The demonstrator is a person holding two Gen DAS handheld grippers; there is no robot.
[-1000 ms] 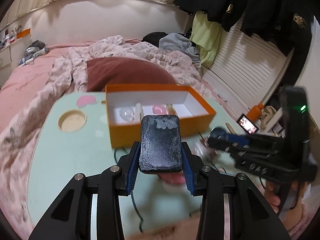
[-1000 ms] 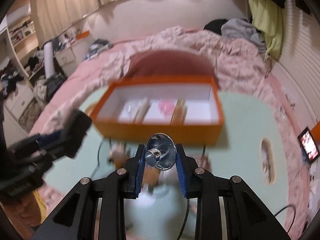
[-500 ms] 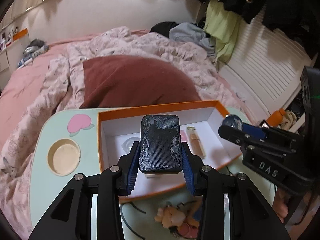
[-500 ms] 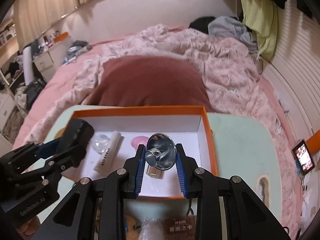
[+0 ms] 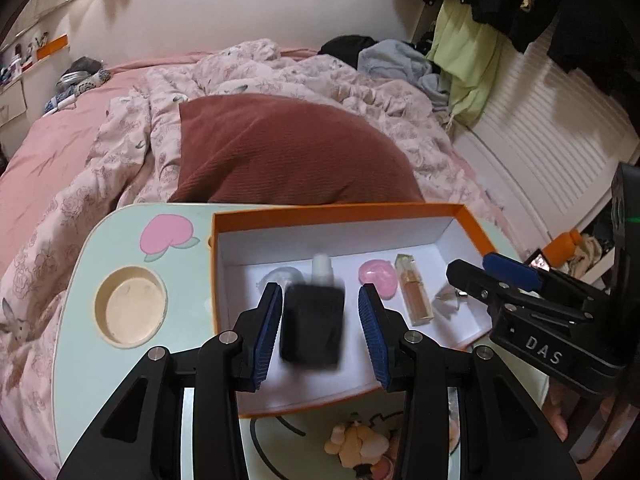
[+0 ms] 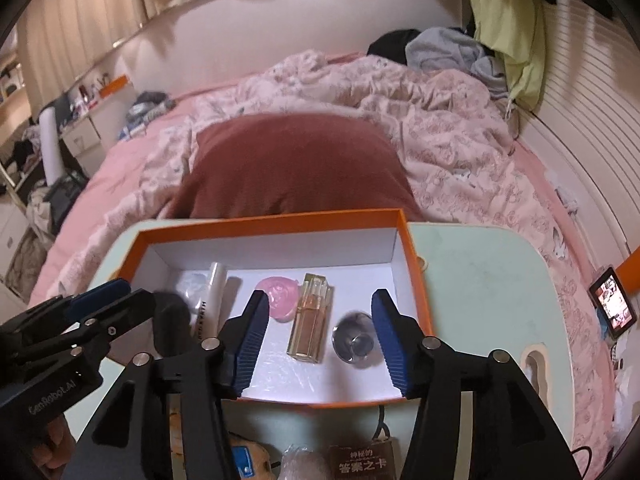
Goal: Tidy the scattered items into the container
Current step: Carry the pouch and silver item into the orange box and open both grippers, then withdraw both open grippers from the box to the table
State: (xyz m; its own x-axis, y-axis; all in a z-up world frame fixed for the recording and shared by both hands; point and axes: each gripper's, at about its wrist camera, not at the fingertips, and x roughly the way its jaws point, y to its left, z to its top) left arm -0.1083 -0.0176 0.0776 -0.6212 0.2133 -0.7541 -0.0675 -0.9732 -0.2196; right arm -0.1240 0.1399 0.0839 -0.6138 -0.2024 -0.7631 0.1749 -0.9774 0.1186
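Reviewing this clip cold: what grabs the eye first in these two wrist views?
The orange box on the mint lap table. Over it both grippers' jaws are opening: a blurred black case drops between the left gripper pads, and a shiny metal cup tumbles beside the right gripper. Behind sits a maroon pillow.
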